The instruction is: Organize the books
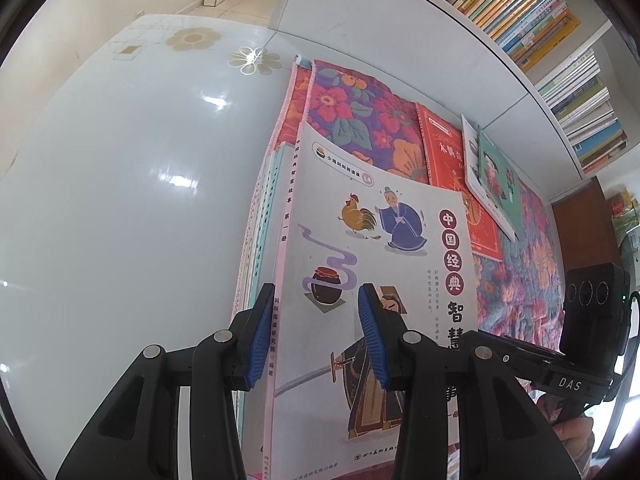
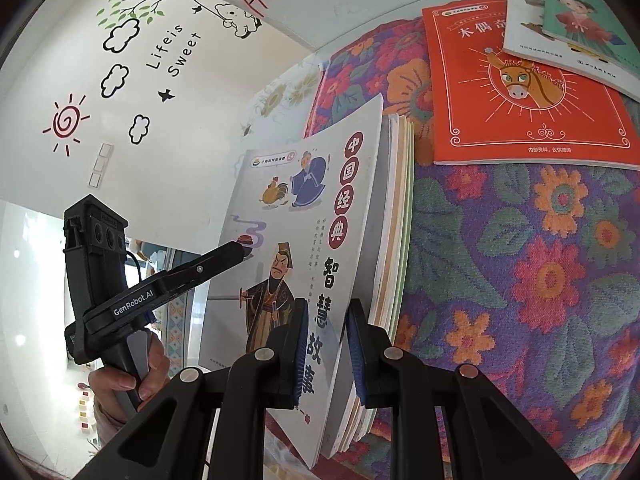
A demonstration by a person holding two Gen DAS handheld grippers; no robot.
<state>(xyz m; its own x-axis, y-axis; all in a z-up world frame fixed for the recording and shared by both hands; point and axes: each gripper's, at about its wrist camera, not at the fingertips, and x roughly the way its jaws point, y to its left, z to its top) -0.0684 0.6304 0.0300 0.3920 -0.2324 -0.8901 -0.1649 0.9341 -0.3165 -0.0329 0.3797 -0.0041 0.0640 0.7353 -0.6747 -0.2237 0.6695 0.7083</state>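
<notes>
A grey picture book [image 1: 360, 240] with a rooster and a robed man on its cover tops a stack of thin books [image 1: 260, 216] on a floral cloth [image 1: 360, 120]. My left gripper [image 1: 316, 336] is open, its jaws straddling the book's spine edge. My right gripper [image 2: 326, 354] is open around the same book's [image 2: 296, 220] lifted cover edge, with the stack [image 2: 394, 216] just right of it. A red book [image 2: 520, 80], a white book [image 2: 524, 16] and a green book [image 2: 588, 28] lie overlapped beyond.
A white glossy tabletop [image 1: 120, 180] lies left of the stack. A white bookcase [image 1: 540, 20] full of upright books stands behind the cloth. The left gripper's body [image 2: 132, 280] and the hand holding it show at the left of the right wrist view.
</notes>
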